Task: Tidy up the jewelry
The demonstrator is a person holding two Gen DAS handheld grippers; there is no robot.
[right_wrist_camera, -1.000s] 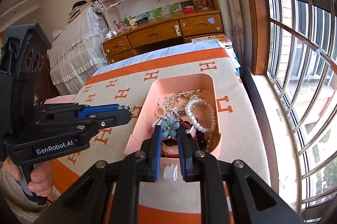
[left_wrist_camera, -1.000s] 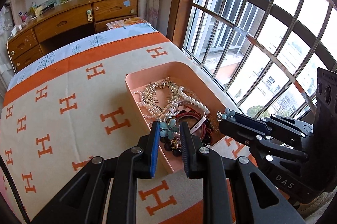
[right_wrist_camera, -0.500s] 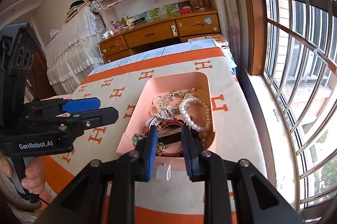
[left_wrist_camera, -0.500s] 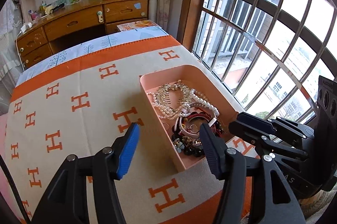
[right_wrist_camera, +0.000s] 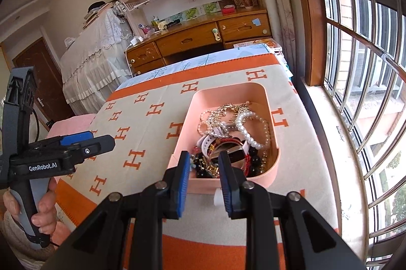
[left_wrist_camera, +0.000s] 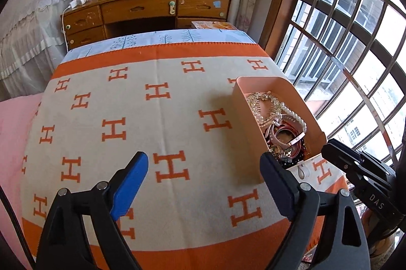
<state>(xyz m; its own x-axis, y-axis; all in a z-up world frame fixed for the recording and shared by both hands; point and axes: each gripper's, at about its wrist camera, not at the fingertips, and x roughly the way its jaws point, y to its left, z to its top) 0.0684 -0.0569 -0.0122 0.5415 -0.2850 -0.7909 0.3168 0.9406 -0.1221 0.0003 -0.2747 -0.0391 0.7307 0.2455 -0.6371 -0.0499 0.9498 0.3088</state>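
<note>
The left tool sits nearest in its own view, over the H-patterned orange and cream blanket; its two fingers stand far apart and are opening, with nothing between them but bare blanket. A second ago these same fingers were nearly together around a pale blue flower piece above the box; that flower is now out of sight in both views, and the tool has shifted sideways off the box towards the open blanket. The right tool hangs just above the near end of the pink jewelry box, its fingers a small way apart with no piece pinched between them; a second ago they were close around the same blue flower, and they have since parted slightly while the tool has hardly moved. A person's hand grips the handle of the left tool at the lower left of the right view. The box rests on the blanket near the window side of the bed and holds a tangle of jewelry: dark beads and red bangles at its near end, a white pearl bracelet further in, and a gold chain necklace at the far end. Beyond the bed stands a wooden desk with drawers, and barred windows run along the right.
</note>
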